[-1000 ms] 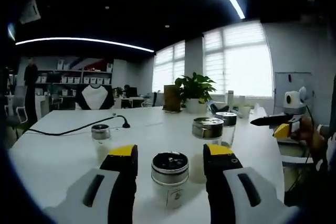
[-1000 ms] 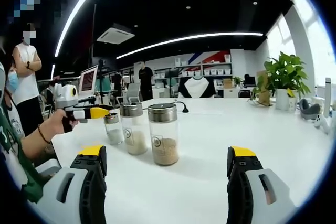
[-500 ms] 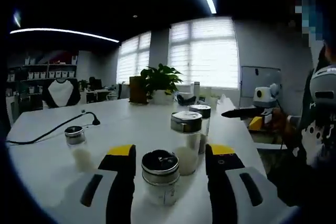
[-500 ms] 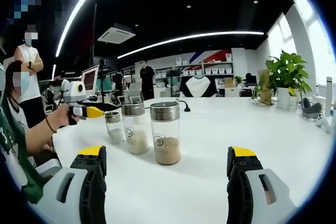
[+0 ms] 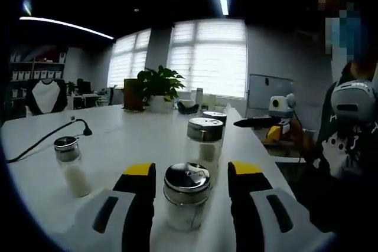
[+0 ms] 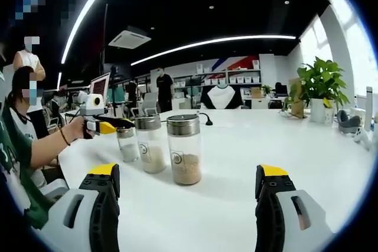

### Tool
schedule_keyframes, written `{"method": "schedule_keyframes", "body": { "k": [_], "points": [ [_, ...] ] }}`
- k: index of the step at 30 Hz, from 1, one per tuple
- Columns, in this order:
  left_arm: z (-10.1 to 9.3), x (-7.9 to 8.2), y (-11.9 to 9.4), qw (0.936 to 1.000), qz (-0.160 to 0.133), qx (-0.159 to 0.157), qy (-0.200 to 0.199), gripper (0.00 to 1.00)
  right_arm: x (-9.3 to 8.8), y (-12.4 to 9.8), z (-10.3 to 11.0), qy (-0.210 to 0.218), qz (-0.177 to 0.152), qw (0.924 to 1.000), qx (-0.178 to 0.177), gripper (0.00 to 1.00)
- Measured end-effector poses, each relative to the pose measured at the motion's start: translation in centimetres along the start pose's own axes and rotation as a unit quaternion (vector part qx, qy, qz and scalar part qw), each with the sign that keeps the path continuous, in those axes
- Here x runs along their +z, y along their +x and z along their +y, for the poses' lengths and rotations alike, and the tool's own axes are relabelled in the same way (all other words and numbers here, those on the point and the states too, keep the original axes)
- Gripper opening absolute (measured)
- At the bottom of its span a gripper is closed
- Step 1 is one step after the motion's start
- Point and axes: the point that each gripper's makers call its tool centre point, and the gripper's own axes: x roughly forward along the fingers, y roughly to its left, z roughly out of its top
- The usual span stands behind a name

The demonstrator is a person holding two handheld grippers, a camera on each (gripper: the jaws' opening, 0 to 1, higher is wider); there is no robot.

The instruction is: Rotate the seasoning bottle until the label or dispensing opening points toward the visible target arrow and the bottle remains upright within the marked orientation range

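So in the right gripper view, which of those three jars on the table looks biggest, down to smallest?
1. Front jar
2. Middle jar
3. Back jar, beside the left hand-held gripper

Nearer jars look larger, so the front two may match.

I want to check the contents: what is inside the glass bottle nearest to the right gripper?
The nearest bottle holds a tan, grainy seasoning filling only its lower part; above that it looks empty. Its metal lid covers the top, so the dispensing opening cannot be seen.
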Motion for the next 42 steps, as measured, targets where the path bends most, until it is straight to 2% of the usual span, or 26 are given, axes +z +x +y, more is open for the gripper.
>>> {"method": "schedule_keyframes", "body": {
  "k": [2,4,8,12,13,16,20,28,42],
  "points": [
    [-0.1,0.4,0.1,0.9999,-0.011,-0.006,-0.002,0.51,0.0,0.0,0.1,-0.001,0.001,1.0000,0.001,0.98],
    [0.2,0.1,0.3,1.0000,0.001,-0.007,0.003,0.51,0.0,0.0,0.0,-0.002,0.002,1.0000,0.001,0.98],
    [0.5,0.0,0.3,0.9999,0.005,-0.015,-0.002,0.50,0.1,-0.1,-0.2,-0.001,0.000,1.0000,-0.002,0.98],
    [1.1,-0.6,0.4,0.9997,0.013,-0.019,-0.009,0.43,0.0,-0.1,-0.4,0.000,0.002,1.0000,-0.005,0.98],
    [0.9,-0.7,0.4,0.9994,0.015,-0.028,-0.011,0.37,0.0,-0.1,-0.4,0.000,0.002,1.0000,-0.005,0.98],
    [0.7,-0.7,0.5,0.9993,0.008,-0.034,-0.014,0.35,0.0,-0.1,-0.5,0.003,0.000,1.0000,-0.007,0.98],
    [0.9,-0.5,0.6,0.9996,-0.004,-0.029,-0.005,0.34,0.2,-0.2,-0.7,0.005,-0.004,0.9999,-0.009,0.98],
    [1.4,-0.4,0.6,0.9997,-0.012,-0.014,-0.014,0.34,0.0,-0.1,-0.8,0.003,0.001,0.9999,-0.011,0.98],
    [1.5,-0.4,0.5,0.9992,-0.015,0.033,-0.016,0.34,0.1,0.0,0.0,-0.002,0.004,1.0000,-0.001,0.98]
  ]
}}
